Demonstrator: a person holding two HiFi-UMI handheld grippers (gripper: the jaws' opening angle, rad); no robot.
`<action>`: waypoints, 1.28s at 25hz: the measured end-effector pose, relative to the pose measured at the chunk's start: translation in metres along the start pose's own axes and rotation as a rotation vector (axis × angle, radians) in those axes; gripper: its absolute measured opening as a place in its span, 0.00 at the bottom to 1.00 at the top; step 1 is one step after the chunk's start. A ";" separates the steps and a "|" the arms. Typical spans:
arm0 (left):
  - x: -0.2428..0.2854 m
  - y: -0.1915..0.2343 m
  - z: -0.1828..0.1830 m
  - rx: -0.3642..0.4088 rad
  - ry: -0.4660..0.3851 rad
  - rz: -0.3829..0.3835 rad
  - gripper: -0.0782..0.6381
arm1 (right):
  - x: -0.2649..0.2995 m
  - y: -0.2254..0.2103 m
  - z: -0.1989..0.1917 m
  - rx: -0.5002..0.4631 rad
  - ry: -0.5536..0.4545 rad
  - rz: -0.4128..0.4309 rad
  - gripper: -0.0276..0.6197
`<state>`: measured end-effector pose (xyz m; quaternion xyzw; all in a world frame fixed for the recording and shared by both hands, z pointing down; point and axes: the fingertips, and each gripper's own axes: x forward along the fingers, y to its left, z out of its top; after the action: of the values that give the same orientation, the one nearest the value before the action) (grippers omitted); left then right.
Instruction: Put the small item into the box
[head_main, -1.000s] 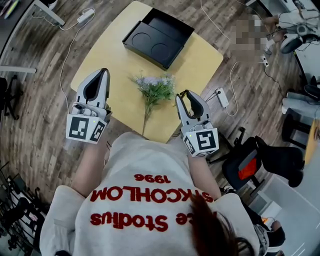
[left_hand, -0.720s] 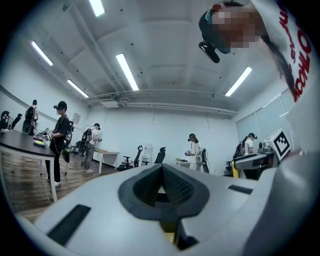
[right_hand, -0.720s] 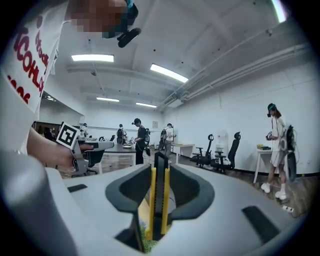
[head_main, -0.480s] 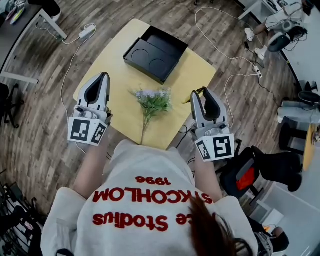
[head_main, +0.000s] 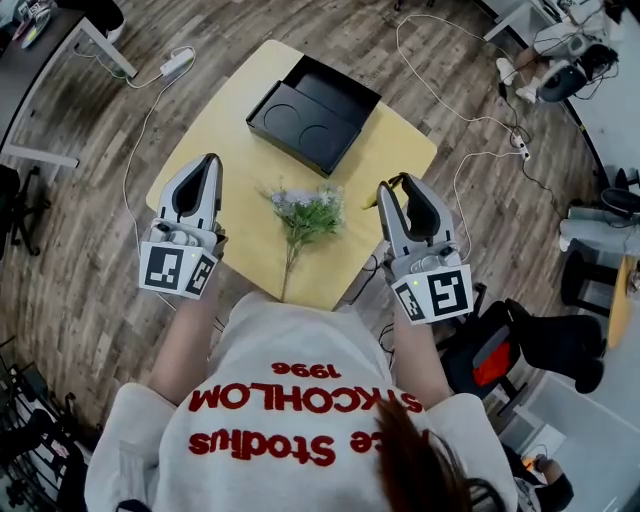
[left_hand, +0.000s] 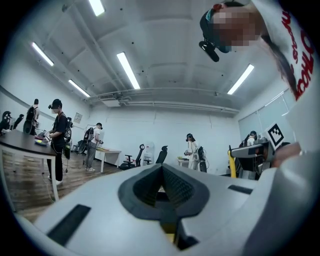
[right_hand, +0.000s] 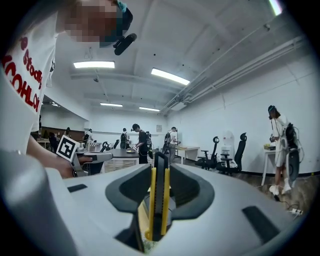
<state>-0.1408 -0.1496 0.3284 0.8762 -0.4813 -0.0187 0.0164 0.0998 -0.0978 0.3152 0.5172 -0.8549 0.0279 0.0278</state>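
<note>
A small bunch of artificial flowers (head_main: 308, 212) lies near the front edge of the yellow table (head_main: 400, 140). An open black box (head_main: 312, 100) with two round recesses sits at the far side. My left gripper (head_main: 211, 160) hovers over the table's left edge, level, with its jaws shut and empty. My right gripper (head_main: 392, 186) hangs by the table's right edge, to the right of the flowers. Its jaws also meet, and nothing shows between them. The left gripper view shows my left gripper (left_hand: 161, 167) aimed across the room. My right gripper (right_hand: 160, 156) shows two yellow pad edges close together.
White cables and power strips (head_main: 447, 190) trail over the wooden floor around the table. A dark office chair (head_main: 510, 330) stands at the right and a desk corner (head_main: 95, 40) at the upper left. Both gripper views show several people at desks across the room.
My right gripper has risen and drifted right, away from the flowers. The left gripper has barely moved. The flowers and the box lie where they were.
</note>
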 end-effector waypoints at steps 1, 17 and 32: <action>0.002 0.002 -0.003 -0.002 0.004 0.003 0.12 | 0.004 -0.001 -0.002 0.002 0.005 0.008 0.22; 0.063 0.039 -0.051 -0.028 0.057 0.034 0.12 | 0.124 -0.063 -0.027 -0.033 0.021 0.050 0.22; 0.109 0.048 -0.076 -0.044 0.055 0.022 0.12 | 0.233 -0.107 -0.146 -0.120 0.329 0.095 0.22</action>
<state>-0.1193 -0.2669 0.4049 0.8704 -0.4898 -0.0049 0.0494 0.0892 -0.3419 0.4808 0.4622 -0.8625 0.0625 0.1965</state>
